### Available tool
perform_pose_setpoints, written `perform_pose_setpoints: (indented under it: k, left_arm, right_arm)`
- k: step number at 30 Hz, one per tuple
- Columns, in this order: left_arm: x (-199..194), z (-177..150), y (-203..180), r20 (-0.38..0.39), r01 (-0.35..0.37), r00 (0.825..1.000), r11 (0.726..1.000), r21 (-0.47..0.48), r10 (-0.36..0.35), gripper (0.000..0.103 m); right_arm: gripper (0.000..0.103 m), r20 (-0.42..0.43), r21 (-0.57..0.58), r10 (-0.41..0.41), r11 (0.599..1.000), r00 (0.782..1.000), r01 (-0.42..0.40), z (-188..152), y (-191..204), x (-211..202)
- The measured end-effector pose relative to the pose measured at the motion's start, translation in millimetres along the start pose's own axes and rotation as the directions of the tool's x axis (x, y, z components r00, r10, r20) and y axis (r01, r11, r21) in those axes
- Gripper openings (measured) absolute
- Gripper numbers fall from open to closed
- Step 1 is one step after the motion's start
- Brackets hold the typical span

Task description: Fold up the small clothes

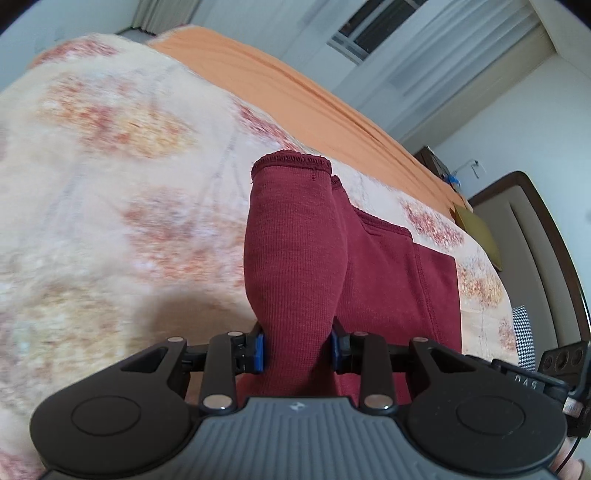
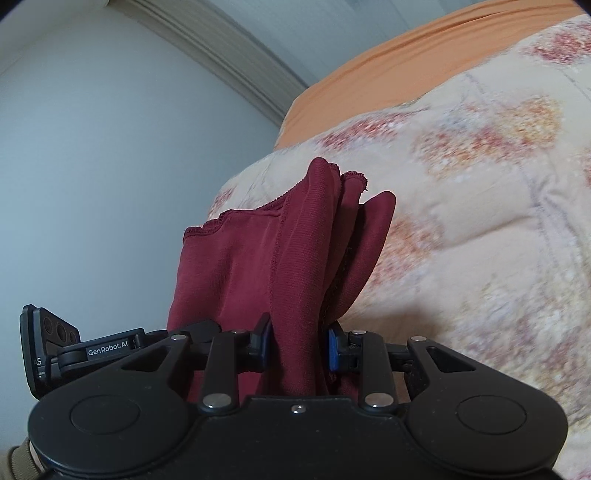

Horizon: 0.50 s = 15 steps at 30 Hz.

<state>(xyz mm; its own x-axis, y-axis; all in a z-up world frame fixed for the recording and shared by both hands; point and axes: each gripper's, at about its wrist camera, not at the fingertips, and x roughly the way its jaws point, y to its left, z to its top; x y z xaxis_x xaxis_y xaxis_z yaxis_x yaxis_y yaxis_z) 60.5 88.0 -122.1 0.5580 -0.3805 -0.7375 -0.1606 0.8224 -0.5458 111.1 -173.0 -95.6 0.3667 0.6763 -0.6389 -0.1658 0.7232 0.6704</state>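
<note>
A dark red ribbed garment (image 1: 295, 251) hangs between my two grippers above a bed. My left gripper (image 1: 297, 349) is shut on one bunched edge of it; the cloth stands up between the blue pads (image 1: 260, 350). The rest of the garment stretches to the right in that view, hem stitching showing. In the right wrist view the same garment (image 2: 280, 258) is folded in several layers, and my right gripper (image 2: 297, 349) is shut on it. The left gripper's body (image 2: 51, 347) shows at the left edge there.
A floral cream and orange quilt (image 1: 110, 166) covers the bed, with an orange sheet (image 1: 295, 85) beyond it. A padded headboard (image 1: 535, 240) and a window (image 1: 373, 29) are at the right. A pale wall (image 2: 92, 166) fills the left of the right wrist view.
</note>
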Motion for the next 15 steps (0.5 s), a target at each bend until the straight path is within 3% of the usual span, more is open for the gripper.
perform_pose_setpoints:
  k: [7,15]
  left_arm:
    - [-40,-18,65,0.052,-0.027,0.998,0.996,-0.09,0.032,0.034]
    - [-51,-34,153,0.05,-0.077,0.995,0.971,-0.225,0.09,0.034]
  right_arm:
    - [0.03,-0.102,-0.07,-0.005,0.998,0.995,-0.002,-26,54,53]
    - [0.031,-0.235,-0.135,-0.057,0.991,0.97,0.025,-51,98,151]
